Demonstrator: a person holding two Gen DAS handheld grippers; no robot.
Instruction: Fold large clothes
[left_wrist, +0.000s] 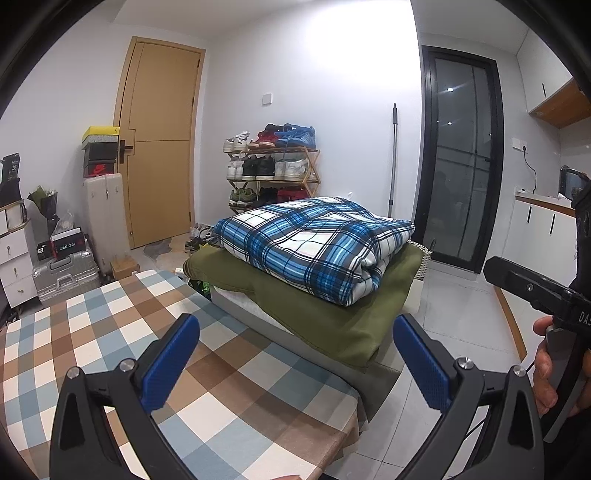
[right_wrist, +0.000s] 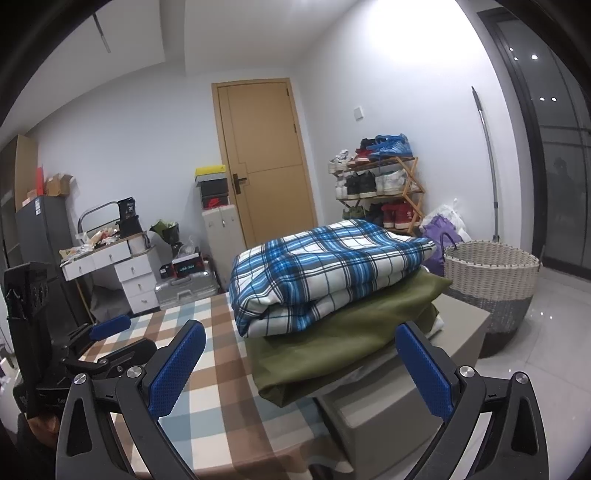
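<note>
A folded blue plaid blanket lies on top of a folded green cloth, stacked on a grey box at the far edge of the checked desk. The left tool and the right tool both hang wide open above the desk, holding nothing. A woven basket stands on the floor beside the box.

Ahead of you, the blanket lies on the folded cloth, which sits on the box right of the table. Behind them the shoe rack, basket further right.
</note>
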